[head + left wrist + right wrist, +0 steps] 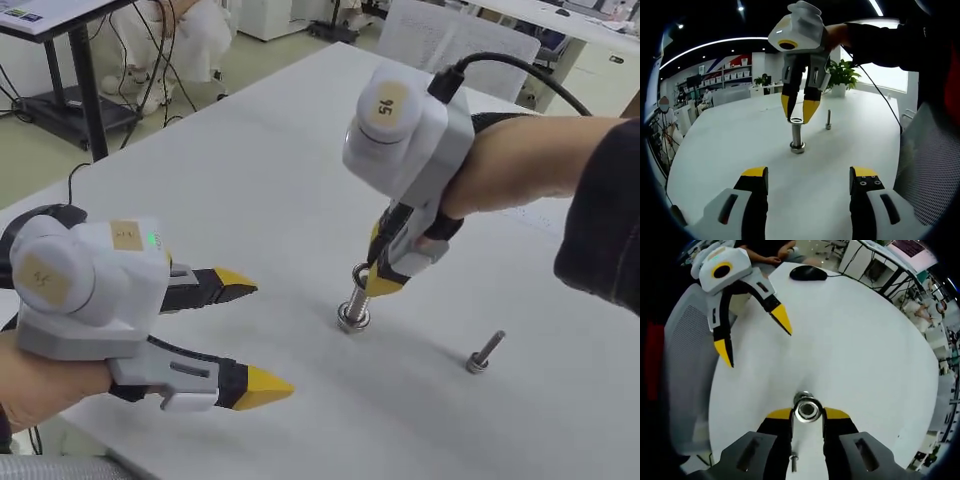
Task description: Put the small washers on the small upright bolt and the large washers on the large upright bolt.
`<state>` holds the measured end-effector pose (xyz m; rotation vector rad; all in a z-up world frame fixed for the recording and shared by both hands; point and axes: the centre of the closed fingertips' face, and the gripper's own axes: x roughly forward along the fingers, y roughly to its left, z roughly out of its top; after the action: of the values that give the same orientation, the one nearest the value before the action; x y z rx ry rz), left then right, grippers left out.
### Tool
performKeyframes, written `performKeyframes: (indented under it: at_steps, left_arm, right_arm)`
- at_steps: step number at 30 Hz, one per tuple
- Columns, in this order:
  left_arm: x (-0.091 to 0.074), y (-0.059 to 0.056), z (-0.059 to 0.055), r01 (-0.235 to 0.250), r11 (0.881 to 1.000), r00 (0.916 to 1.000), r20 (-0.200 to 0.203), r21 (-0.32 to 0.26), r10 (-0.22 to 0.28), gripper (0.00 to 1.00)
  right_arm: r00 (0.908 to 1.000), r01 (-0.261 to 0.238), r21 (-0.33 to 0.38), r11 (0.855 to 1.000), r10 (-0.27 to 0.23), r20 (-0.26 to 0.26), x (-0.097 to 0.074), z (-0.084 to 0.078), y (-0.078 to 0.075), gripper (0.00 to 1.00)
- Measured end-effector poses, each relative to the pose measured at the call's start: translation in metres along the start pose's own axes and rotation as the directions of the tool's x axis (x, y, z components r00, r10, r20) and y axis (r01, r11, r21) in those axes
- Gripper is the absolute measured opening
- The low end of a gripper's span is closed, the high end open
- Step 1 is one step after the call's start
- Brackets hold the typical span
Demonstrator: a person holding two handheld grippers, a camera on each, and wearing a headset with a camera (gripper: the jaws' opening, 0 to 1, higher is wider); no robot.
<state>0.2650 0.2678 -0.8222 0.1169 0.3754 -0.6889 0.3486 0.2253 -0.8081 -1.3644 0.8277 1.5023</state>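
The left gripper (265,335) gapes empty, while the right gripper (383,283) pinches a washer (807,410) by its rim atop the large bolt (353,305), a light, stiff, probably slippery piece.

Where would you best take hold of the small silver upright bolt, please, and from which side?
Grip the small silver upright bolt by its bare shank, from above, jaws straddling it: it stands slim and upright on its head.

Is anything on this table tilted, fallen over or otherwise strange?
Nothing stands out. The large bolt and the small bolt both stand upright on the table, and the right gripper holds a washer level at the large bolt's top.
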Motion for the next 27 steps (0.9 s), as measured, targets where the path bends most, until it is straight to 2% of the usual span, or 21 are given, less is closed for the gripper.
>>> performKeyframes:
  at_steps: [12,27]
  left_arm:
    - [0.0,-0.001,-0.002,0.002,1.0,1.0,-0.002,0.0,-0.002,0.65]
    - [0.0,-0.001,-0.004,0.004,1.0,1.0,-0.004,-0.003,-0.004,0.65]
  right_arm:
    - [0.9998,-0.016,-0.001,1.0,0.016,-0.013,0.007,-0.001,0.002,0.24]
    - [0.9983,-0.042,0.005,0.999,0.043,-0.04,0.027,-0.005,0.004,0.24]
